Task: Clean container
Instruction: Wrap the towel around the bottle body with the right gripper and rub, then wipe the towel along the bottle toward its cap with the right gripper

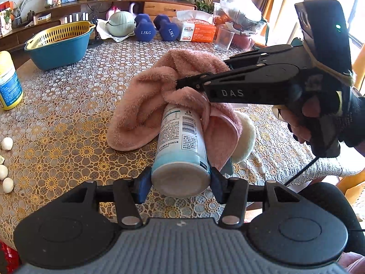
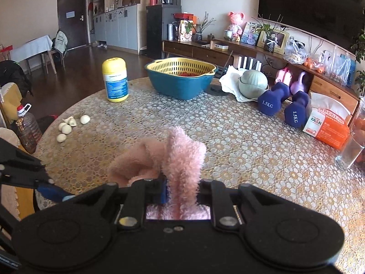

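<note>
My left gripper [image 1: 180, 180] is shut on a white and light-blue cylindrical container [image 1: 181, 141], held lying with its flat base toward the camera just above the table. A fluffy pink cloth [image 1: 146, 96] drapes over the container's far end and down both sides. My right gripper [image 1: 180, 83] comes in from the right, held by a gloved hand [image 1: 319, 123], and is shut on that cloth over the container. In the right wrist view the pink cloth [image 2: 180, 157] stands pinched between the fingers of the right gripper [image 2: 181, 193]. One left gripper fingertip [image 2: 51, 190] shows at lower left.
A round table with a floral lace cover [image 2: 239, 137] carries a teal basin with a yellow strainer [image 1: 58, 43], a yellow-capped bottle [image 2: 115, 80], two blue dumbbells [image 1: 155, 30], a tissue pack [image 1: 197, 30], a glass [image 2: 352, 146] and several garlic cloves [image 2: 68, 125].
</note>
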`<state>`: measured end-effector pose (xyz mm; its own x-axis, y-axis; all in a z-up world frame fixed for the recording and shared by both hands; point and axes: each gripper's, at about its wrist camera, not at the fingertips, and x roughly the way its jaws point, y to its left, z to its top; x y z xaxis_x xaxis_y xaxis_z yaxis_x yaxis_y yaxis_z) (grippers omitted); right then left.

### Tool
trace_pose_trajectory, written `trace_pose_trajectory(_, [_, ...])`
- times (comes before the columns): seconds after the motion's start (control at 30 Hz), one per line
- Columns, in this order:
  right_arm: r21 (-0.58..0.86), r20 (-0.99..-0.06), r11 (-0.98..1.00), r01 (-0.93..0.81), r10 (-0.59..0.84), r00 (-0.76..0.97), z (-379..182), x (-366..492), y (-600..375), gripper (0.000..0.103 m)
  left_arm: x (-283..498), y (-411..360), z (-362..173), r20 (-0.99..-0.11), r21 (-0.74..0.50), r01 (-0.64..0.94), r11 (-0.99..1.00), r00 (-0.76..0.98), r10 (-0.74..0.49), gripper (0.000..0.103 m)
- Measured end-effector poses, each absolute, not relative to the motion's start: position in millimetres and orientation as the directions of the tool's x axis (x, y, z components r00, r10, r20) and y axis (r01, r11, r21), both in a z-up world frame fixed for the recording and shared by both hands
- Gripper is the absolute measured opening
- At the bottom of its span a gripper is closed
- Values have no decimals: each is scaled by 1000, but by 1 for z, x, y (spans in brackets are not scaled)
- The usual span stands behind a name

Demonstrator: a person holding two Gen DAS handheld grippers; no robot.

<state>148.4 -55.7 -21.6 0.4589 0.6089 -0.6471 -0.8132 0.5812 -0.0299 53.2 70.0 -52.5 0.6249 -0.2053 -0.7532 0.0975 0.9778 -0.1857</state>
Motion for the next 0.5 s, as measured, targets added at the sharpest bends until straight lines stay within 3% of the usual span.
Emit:
trace_pose_trajectory(0.23, [-42, -670, 601, -798, 576, 469, -36, 171, -48, 18, 50, 72, -58, -755, -162, 95, 982, 629, -186, 53])
trace_pose_trajectory(0.5, [-49, -669, 602, -797, 572, 474, -37, 171, -39, 18, 35, 53, -57, -714, 57, 144, 988, 698, -61, 54])
